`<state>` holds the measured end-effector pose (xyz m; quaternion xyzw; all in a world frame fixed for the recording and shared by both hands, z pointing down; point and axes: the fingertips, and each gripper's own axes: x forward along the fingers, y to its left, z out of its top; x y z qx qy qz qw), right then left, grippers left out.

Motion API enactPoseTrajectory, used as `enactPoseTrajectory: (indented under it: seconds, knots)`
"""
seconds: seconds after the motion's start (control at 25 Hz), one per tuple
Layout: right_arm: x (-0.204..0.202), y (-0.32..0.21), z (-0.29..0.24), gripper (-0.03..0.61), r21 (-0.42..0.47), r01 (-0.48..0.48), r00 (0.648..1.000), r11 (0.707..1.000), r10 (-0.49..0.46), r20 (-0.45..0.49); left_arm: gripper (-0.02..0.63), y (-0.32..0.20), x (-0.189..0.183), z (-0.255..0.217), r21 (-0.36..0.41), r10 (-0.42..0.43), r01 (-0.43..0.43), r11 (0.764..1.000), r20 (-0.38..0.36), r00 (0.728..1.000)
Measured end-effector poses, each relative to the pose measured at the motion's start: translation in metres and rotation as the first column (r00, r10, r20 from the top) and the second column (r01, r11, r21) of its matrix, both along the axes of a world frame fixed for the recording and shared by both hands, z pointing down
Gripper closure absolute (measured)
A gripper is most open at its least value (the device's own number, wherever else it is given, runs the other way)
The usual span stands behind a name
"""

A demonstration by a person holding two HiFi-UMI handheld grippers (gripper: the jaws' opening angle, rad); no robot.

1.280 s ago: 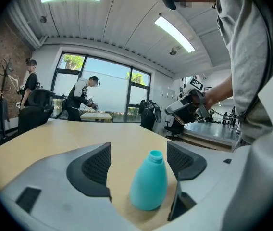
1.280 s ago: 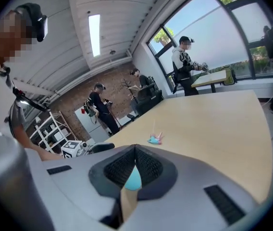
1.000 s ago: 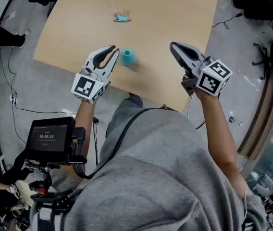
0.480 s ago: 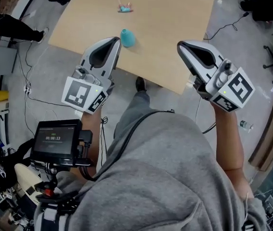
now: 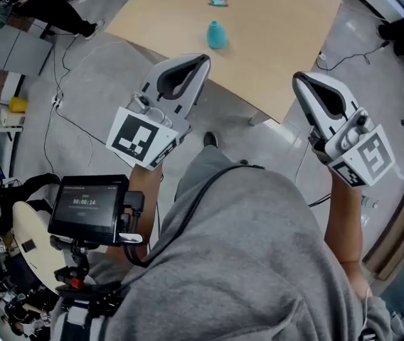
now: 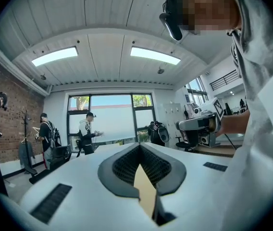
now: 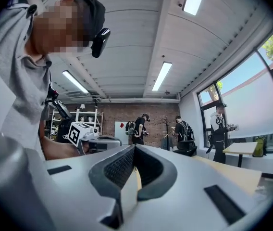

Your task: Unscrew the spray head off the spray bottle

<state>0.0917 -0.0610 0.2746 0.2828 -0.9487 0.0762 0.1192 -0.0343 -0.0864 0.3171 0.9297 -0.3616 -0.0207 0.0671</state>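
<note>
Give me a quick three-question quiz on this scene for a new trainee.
1. True or false: the spray head lies on the table, apart from the bottle.
2. What does the left hand-held gripper hold? A the bottle; B the spray head; C nothing.
3. Fill in: the right hand-held gripper's jaws are ____.
Key: 1 true; 2 C; 3 shut.
</note>
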Motion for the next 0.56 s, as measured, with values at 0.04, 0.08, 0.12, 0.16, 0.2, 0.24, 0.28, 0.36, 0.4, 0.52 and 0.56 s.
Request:
enactPoseTrajectory:
  seconds: [0.04, 0.08, 0.12, 0.16, 0.2, 0.24, 0.28, 0.36, 0.4, 0.52, 0.56]
  knots:
    - [0.001, 0.000, 0.000, 0.574, -0.001, 0.000, 1.000, 1.000, 0.000, 0.002, 0.611, 0.000, -0.002, 0.000, 0.001, -0.005, 0.005, 1.000, 0.006, 1.000]
    - [0.002, -0.001, -0.001, 0.574, -0.002, -0.001, 1.000, 1.000, 0.001, 0.003, 0.611, 0.000, -0.003, 0.000, 0.001, -0.009, 0.009, 1.000, 0.010, 1.000]
    - [0.004, -0.002, -0.002, 0.574, -0.003, -0.003, 1.000, 1.000, 0.003, 0.003, 0.611, 0.000, -0.004, -0.001, 0.002, -0.012, 0.012, 1.000, 0.010, 1.000]
    - [0.007, -0.002, -0.004, 0.575, -0.002, -0.005, 1.000, 1.000, 0.005, 0.000, 0.611, 0.000, -0.004, -0.003, 0.004, -0.015, 0.015, 1.000, 0.007, 1.000]
    - [0.010, -0.004, -0.005, 0.575, -0.001, -0.009, 1.000, 1.000, 0.009, -0.004, 0.611, 0.000, -0.004, -0.004, 0.005, -0.018, 0.018, 1.000, 0.002, 1.000]
    - [0.014, -0.005, -0.006, 0.575, -0.002, -0.014, 1.000, 1.000, 0.014, -0.009, 0.611, -0.001, -0.002, -0.005, 0.004, -0.020, 0.020, 1.000, -0.003, 1.000]
    - [0.019, -0.006, -0.007, 0.574, -0.007, -0.022, 1.000, 1.000, 0.022, -0.014, 0.611, -0.002, 0.000, -0.005, 0.000, -0.021, 0.021, 1.000, -0.006, 1.000]
    - [0.028, -0.009, -0.005, 0.575, -0.024, -0.041, 0.999, 0.999, 0.040, -0.017, 0.611, -0.003, 0.006, -0.003, -0.011, -0.014, 0.014, 1.000, -0.007, 1.000]
    - [0.031, -0.010, -0.005, 0.575, -0.031, -0.048, 0.999, 0.998, 0.047, -0.018, 0.611, -0.003, 0.009, -0.004, -0.013, -0.008, 0.008, 1.000, -0.009, 1.000]
    - [0.035, -0.016, -0.004, 0.575, -0.038, -0.053, 0.998, 0.998, 0.052, -0.024, 0.611, -0.008, 0.014, -0.006, -0.009, 0.002, -0.002, 1.000, -0.005, 1.000]
    - [0.035, -0.018, -0.003, 0.575, -0.039, -0.052, 0.998, 0.998, 0.051, -0.026, 0.611, -0.010, 0.014, -0.006, -0.009, 0.003, -0.003, 1.000, -0.001, 1.000]
